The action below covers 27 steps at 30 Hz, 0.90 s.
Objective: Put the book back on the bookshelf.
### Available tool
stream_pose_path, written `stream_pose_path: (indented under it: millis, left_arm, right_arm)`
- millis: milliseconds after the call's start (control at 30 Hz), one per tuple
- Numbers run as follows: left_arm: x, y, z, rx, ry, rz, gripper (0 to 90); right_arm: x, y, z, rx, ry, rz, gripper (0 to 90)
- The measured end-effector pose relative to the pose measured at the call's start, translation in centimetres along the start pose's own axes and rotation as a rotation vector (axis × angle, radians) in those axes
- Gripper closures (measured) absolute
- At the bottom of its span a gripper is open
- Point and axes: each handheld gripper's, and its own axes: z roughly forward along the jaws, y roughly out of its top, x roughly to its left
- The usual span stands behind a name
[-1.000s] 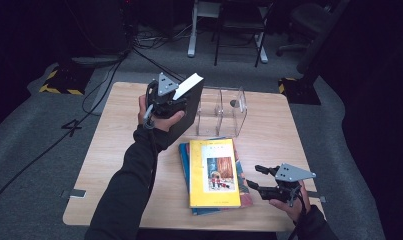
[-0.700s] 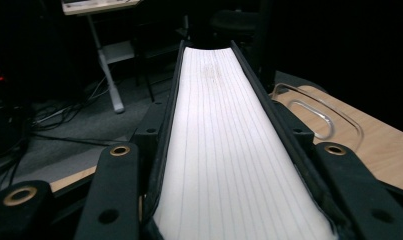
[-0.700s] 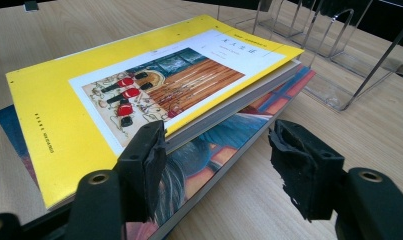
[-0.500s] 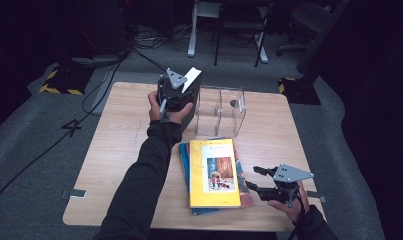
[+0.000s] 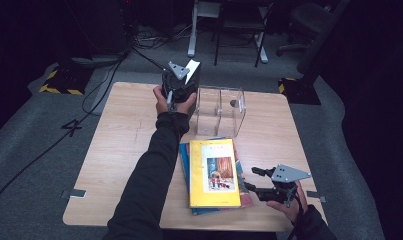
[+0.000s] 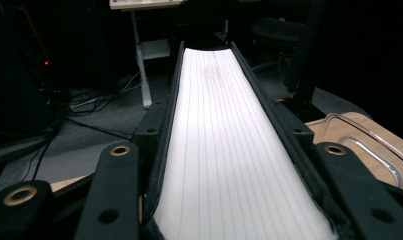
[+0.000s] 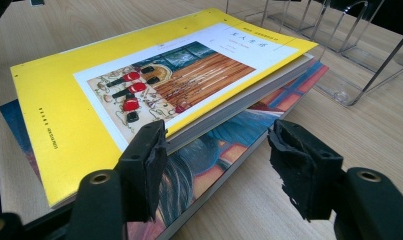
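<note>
Partly hidden black book, left tool clamped

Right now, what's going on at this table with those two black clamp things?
A person is sorting books with a hand-held gripper in each hand. The left gripper is shut on a black book, held on edge in the air beside a clear rack. The right gripper hangs open at the corner of a yellow book that tops a small stack on the table.
</note>
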Motion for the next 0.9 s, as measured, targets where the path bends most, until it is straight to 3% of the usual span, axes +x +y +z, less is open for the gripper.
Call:
stream_pose_path:
  millis: [367,800,900]
  left_arm:
    - [-0.1,-0.1,2.6,-0.003,0.067,-0.028,52.6]
    - [0.7,-2.0,4.0,0.004,0.113,-0.081,52.6]
    - [0.8,-2.6,4.2,0.0,0.12,-0.069,52.6]
  right_arm:
    - [0.1,-0.1,0.1,0.001,0.01,-0.001,40.1]
    - [0.4,-0.1,0.3,0.009,0.017,-0.019,40.2]
    - [0.4,-0.1,0.3,0.006,0.019,-0.018,40.2]
